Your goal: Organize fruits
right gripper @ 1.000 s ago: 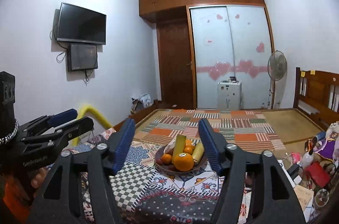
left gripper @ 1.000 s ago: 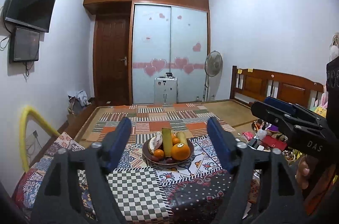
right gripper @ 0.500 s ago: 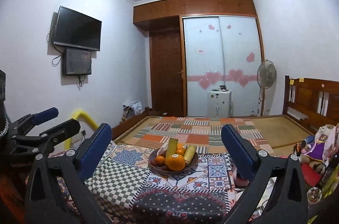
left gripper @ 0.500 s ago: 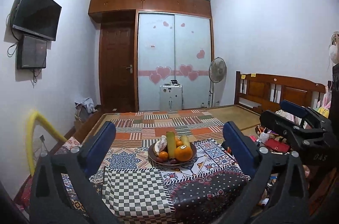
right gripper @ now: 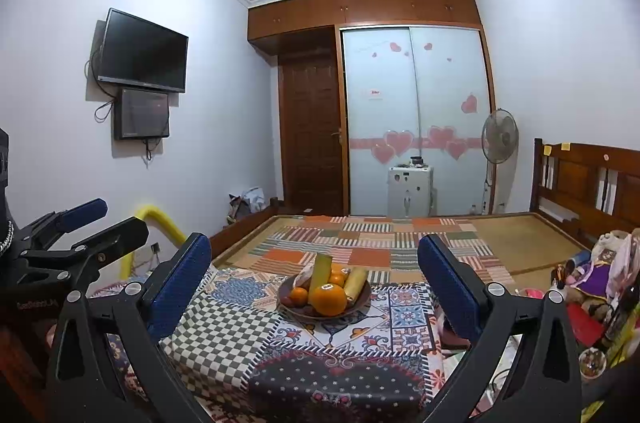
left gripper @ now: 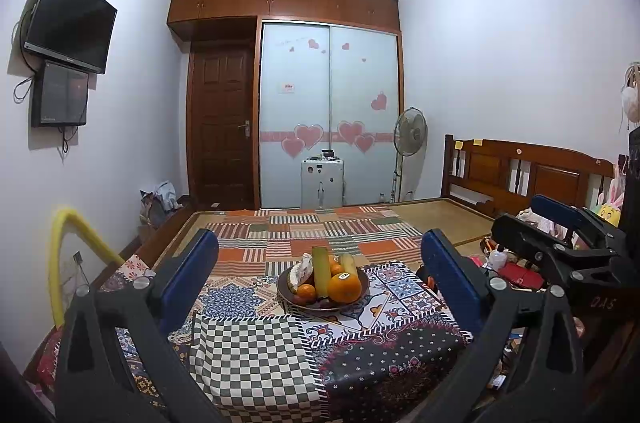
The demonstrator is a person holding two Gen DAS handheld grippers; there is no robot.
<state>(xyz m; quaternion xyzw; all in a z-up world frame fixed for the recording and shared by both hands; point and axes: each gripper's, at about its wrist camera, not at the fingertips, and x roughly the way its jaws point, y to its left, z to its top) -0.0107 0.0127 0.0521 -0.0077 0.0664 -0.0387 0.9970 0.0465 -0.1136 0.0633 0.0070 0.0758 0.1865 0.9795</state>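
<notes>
**Both tools wide open, fruit bowl ahead on the worktop**

Counts: one brown bowl (left gripper: pixel 362 285). In it, one big orange (left gripper: pixel 345 287) with a sticker at the near edge, at least two smaller oranges (left gripper: pixel 306 291), one tall green-yellow piece (left gripper: pixel 320 271) standing upright, one yellowish fruit (right gripper: pixel 356 281) leaning at the right, one pale piece (left gripper: pixel 303 271) at the left, and some dark small fruits at the bottom that I can't count. Two tools, both mine.

My left tool (left gripper: pixel 320 277) has its jaws spread fully, nothing between the blue pads (left gripper: pixel 191 275). My right tool (right gripper: pixel 316 277) is the same, gaping and empty. The bowl sits well beyond the fingertips of both, centred in the gap between the pads in each view, not touched. In the left view my right tool shows at the right edge; in the right view my left tool shows at the left edge.

The worktop (left gripper: pixel 248 359) is covered with a patchwork cloth: checkered at the near left, dark floral at the near right, tile pattern under the bowl. Beyond it is a bed (left gripper: pixel 304 229) with a striped patchwork mat and wooden headboard at the right. Far wall: wooden door (left gripper: pixel 222 127), sliding wardrobe (left gripper: pixel 330 111) with pink hearts, one standing fan (left gripper: pixel 410 133), one small white unit (left gripper: pixel 322 179). Left wall: one TV (left gripper: pixel 70 19), and one smaller screen (left gripper: pixel 64 95) under it. A yellow tube (left gripper: pixel 60 255) is at the near left, clutter at the right.
</notes>
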